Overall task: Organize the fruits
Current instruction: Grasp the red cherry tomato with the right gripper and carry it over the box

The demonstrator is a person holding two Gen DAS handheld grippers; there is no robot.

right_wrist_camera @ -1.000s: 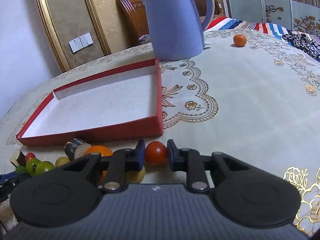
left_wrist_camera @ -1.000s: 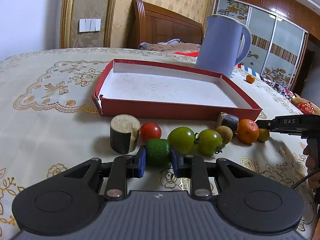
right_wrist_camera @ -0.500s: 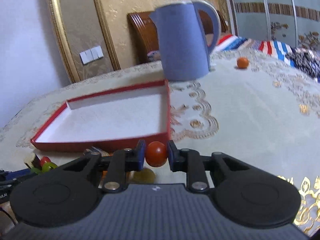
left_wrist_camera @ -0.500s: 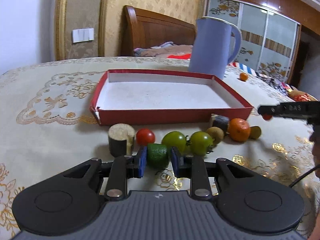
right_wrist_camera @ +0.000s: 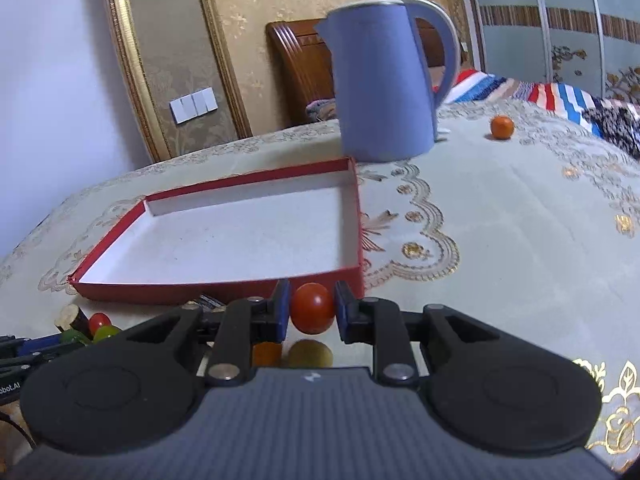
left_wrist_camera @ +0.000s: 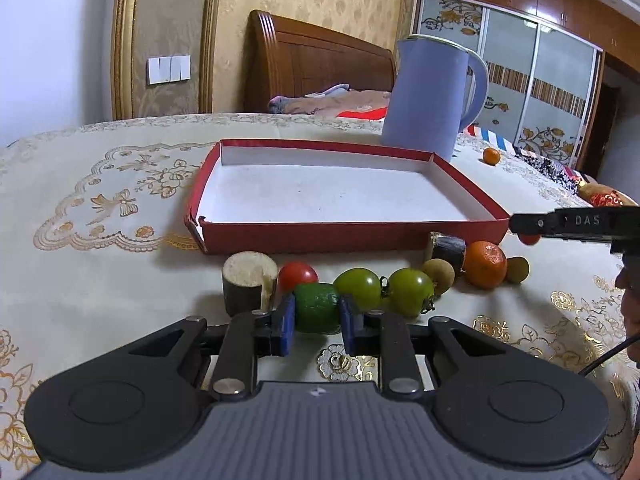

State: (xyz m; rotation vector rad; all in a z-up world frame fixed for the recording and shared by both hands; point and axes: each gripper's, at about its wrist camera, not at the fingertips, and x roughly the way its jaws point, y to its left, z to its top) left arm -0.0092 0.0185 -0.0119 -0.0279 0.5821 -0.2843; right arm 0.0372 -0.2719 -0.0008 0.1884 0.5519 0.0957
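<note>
My left gripper [left_wrist_camera: 317, 322] is shut on a dark green lime [left_wrist_camera: 316, 307], held just above the cloth in front of a row of fruit: a red tomato [left_wrist_camera: 297, 274], two green tomatoes [left_wrist_camera: 358, 287], a brown fruit [left_wrist_camera: 439, 271], a mandarin [left_wrist_camera: 485, 264]. The empty red box [left_wrist_camera: 404, 236] lies behind the row. My right gripper [right_wrist_camera: 311, 312] is shut on a small red tomato [right_wrist_camera: 312, 307], lifted near the box's near right corner [right_wrist_camera: 352, 276]. It shows as a black finger in the left wrist view [left_wrist_camera: 576, 222].
A blue kettle [left_wrist_camera: 430, 96] stands behind the box. A lone small orange [right_wrist_camera: 502, 127] lies far right on the tablecloth. Two cut cane pieces [left_wrist_camera: 249, 283] [left_wrist_camera: 447, 246] sit in the fruit row. A bed headboard is beyond the table.
Both grippers have risen with their fruit. The right gripper has carried the red tomato up to the level of the box's front wall; the left has lifted the lime slightly.
</note>
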